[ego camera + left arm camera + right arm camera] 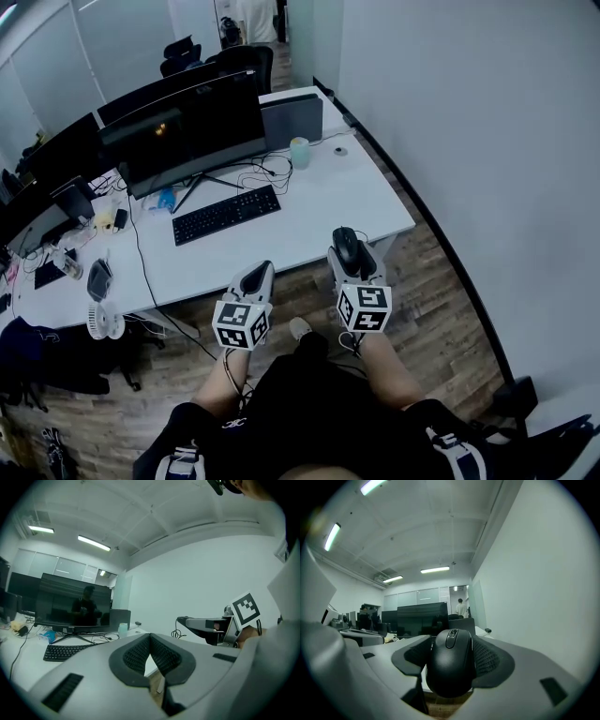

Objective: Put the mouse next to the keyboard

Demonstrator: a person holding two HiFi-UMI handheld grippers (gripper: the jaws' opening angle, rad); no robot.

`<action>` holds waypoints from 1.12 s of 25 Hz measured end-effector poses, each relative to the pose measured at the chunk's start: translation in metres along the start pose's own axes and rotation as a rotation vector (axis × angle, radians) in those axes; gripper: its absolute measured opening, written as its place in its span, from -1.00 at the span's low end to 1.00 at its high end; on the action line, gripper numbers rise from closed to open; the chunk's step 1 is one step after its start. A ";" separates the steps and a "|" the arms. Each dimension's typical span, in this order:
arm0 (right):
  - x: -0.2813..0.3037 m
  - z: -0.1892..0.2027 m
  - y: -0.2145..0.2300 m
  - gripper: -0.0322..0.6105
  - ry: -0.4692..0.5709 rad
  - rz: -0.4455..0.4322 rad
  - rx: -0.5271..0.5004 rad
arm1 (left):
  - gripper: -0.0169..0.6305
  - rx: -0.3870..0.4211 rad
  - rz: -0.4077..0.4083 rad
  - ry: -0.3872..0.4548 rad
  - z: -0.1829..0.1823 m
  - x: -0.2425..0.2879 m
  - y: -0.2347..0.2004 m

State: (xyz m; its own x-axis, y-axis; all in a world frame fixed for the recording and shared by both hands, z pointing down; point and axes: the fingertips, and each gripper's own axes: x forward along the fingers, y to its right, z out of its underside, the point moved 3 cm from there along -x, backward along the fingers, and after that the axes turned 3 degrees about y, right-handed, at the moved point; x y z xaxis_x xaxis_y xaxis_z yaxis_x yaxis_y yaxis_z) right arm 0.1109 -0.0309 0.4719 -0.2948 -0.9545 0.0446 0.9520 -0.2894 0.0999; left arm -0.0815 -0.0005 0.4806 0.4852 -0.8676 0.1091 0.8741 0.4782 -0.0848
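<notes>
The right gripper [349, 251] holds the mouse [451, 663]. Its fingers [488, 660] stand fairly wide and press on the mouse's two sides, with the scroll wheel on top and the nose pointing away from the person. In the head view the mouse sits at the near edge of the worktop [309, 216], toward the near right corner. Whether it is over the worktop or just short of it I cannot tell. It is held up and not lying on the worktop.

The keyboard [226, 214] lies flat near the middle of the worktop, well apart from the mouse and to its left. It lies just in front of the foot of the monitor [187, 131]. A pale cup [299, 152] stands toward the far right corner, beside the monitor.

The left gripper [258, 274] hangs off the near edge, over the wood floor [441, 309], level with the right gripper and near it. Its fingers [138, 656] are pressed together at the tips with nothing between them. The person's legs show below both grippers.
</notes>
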 end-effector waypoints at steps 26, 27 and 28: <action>0.286 -0.035 0.076 0.00 -0.020 -0.112 0.024 | -0.91 -0.029 -0.038 -0.043 -0.046 0.260 -0.133; 0.299 -0.035 0.077 0.00 -0.020 -0.117 0.021 | -0.91 -0.035 -0.045 -0.042 -0.046 0.269 -0.143; 0.312 -0.036 0.078 0.00 -0.021 -0.121 0.018 | -0.91 -0.042 -0.051 -0.042 -0.045 0.278 -0.151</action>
State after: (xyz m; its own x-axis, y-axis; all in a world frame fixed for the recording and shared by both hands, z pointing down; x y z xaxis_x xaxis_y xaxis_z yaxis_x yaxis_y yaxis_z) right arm 0.0959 -0.3537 0.4581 -0.4090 -0.9111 0.0519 0.9080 -0.4005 0.1232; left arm -0.0796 -0.3200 0.4790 0.4413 -0.8837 0.1559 0.8965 0.4266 -0.1194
